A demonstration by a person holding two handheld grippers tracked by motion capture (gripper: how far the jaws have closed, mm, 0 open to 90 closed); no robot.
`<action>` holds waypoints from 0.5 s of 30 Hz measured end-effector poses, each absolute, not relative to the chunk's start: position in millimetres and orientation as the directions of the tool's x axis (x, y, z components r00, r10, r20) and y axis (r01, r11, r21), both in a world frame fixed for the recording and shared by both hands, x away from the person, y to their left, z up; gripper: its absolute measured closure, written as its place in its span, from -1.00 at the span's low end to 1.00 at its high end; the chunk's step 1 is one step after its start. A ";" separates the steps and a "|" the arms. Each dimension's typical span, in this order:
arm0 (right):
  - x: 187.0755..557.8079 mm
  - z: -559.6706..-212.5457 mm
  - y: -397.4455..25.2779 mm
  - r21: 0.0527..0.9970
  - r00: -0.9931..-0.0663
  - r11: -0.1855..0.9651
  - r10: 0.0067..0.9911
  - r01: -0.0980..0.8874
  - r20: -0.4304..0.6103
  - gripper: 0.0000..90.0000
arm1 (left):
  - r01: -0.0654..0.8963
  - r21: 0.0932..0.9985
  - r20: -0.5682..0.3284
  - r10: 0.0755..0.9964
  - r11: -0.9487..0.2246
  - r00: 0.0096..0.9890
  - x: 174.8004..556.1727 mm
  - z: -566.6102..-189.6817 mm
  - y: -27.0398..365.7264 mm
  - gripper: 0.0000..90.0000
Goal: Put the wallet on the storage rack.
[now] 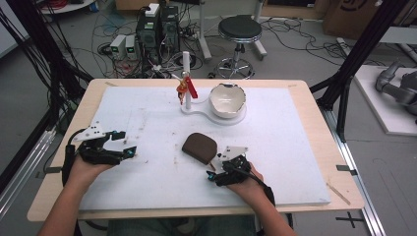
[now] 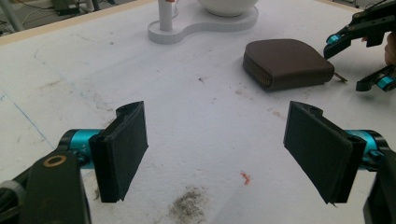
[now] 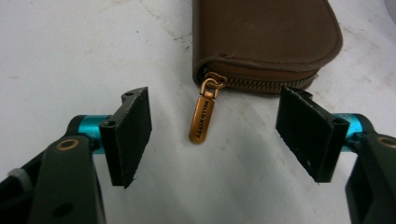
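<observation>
Brown leather pouch, flat and rounded at one end with a zip along its edge, lay near the middle of the white foam mat that covered the wooden worktop, a little toward the person's side. In the right gripper view its copper-coloured zip pull trailed off the near edge onto the mat, lying loose between the two black jaws without touching either.

The right gripper sat just beside the pouch's near right corner, its jaws spread wide and holding nothing; bare mat showed on both sides of the pull and in front of the jaws. The left gripper rested well apart from the pouch at the mat's left side, also wide open and empty, with a broad stretch of free, lightly stained mat between it and the pouch. In the left gripper view a grey smudge and a small red fleck marked the mat between its jaws.

Beyond the pouch, toward the far edge of the mat, stood a white figure-eight base carrying a white post with red and gold tags and a white bowl with a chipped-looking rim. Open mat separated this stand from the pouch. The mat's right half was free up to its edge, with a strip of bare wood around it.
</observation>
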State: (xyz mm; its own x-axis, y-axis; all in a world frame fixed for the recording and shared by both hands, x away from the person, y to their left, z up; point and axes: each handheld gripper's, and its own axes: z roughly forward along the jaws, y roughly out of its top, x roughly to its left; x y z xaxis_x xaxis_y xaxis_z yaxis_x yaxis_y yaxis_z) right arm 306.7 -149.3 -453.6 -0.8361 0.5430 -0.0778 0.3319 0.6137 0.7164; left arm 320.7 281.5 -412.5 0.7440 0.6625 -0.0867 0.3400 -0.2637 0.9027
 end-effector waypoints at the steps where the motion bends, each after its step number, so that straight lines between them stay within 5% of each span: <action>1: 306.6 -454.2 -147.6 0.711 -0.834 0.620 0.545 0.331 -0.087 -0.39 | 0.340 0.903 -0.087 0.662 -0.264 0.745 320.8 -412.5 281.6 -0.52; 15: 307.9 -453.3 -145.5 0.703 -0.844 0.629 0.531 0.331 -0.077 0.20 | 0.348 0.901 -0.094 0.667 -0.258 0.739 320.5 -412.5 283.4 -0.52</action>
